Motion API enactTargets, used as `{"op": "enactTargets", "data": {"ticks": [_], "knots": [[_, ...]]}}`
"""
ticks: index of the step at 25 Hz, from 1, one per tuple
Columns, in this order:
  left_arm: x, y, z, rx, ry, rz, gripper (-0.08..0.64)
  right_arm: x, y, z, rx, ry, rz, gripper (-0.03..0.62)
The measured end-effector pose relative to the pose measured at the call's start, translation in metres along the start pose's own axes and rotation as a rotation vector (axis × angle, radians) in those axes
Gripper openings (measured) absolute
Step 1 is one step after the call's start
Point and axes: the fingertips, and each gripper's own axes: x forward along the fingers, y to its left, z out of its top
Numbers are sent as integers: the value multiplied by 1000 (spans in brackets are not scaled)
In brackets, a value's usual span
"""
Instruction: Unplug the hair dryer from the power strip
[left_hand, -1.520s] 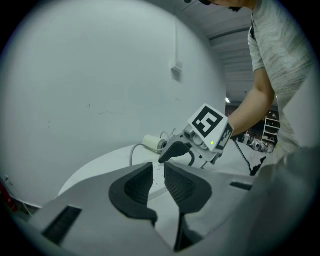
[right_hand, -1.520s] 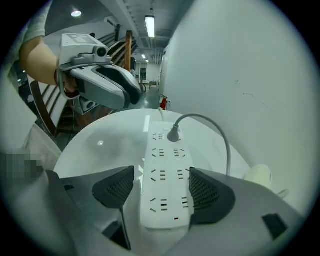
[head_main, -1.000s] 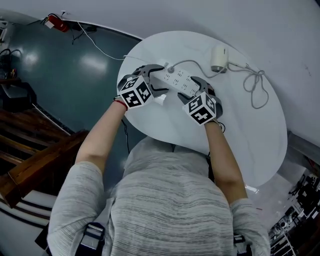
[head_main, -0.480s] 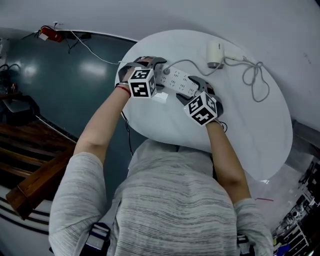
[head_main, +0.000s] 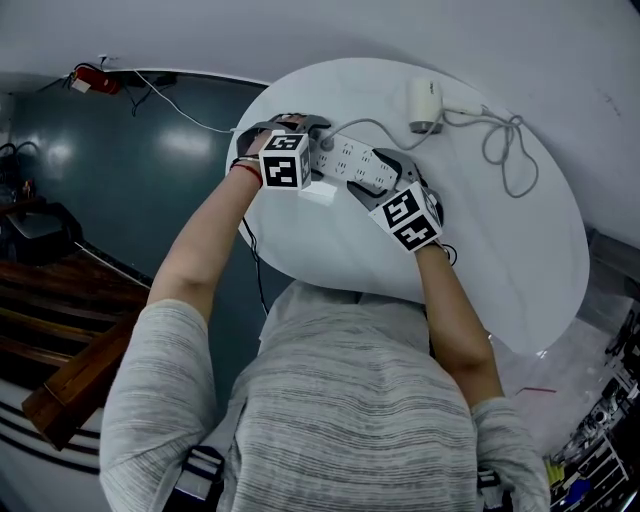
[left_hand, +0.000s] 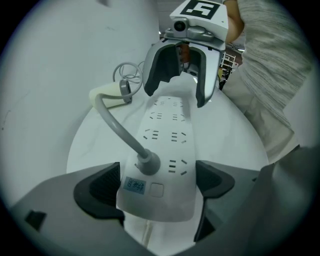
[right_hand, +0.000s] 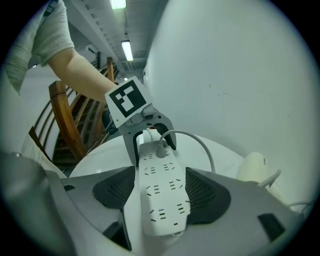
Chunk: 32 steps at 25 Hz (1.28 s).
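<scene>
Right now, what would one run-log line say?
left gripper: jaws just been opening, power strip between, unpressed | right gripper: shut on power strip | plug: in socket | hair dryer: on table

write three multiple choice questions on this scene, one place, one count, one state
1. Where is the hair dryer? A on the floor; B at the table's far side, apart from the power strip; C on the power strip.
2. How many plugs sit in the power strip? A none; B one; C three.
3. The hair dryer's plug is: A pushed into the power strip; B loose on the table; C hanging off the edge.
B, it lies clear of the strip; B, only one plug shows in it; A, the left gripper view shows it seated.
</scene>
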Motion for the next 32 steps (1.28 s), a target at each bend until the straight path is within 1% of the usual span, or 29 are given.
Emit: {"op": "enactTargets", "data": {"ticks": [2,8,14,17,20,24,28,32], "knots": [[0,0,0,1,-13,3,457,-1,0,3,19,-25,6,319],[3,0,3,5,-25,17,458,-5,-3,4,6,-31,-11,319],[3,-5,4,-30,-22,34,457,-11,-5,4,-6,-34,-16,319],[2,-14,3,-40,-5,38,457,-15,-1,5,-14,-33,-7,319],[2,-28,5,-59,-8,43,457,-21,3,7,-22,-43,-2,319],[3,-52,9,-71,-8,51,457,-28,12,7,-33,-45,31,319],[2,-80,12,-109,5,47,457,-33,33,8,-67,-39,72,319],[3,-103,21,-196,-22,72,457,-32,54,9,-85,-41,115,319]]}}
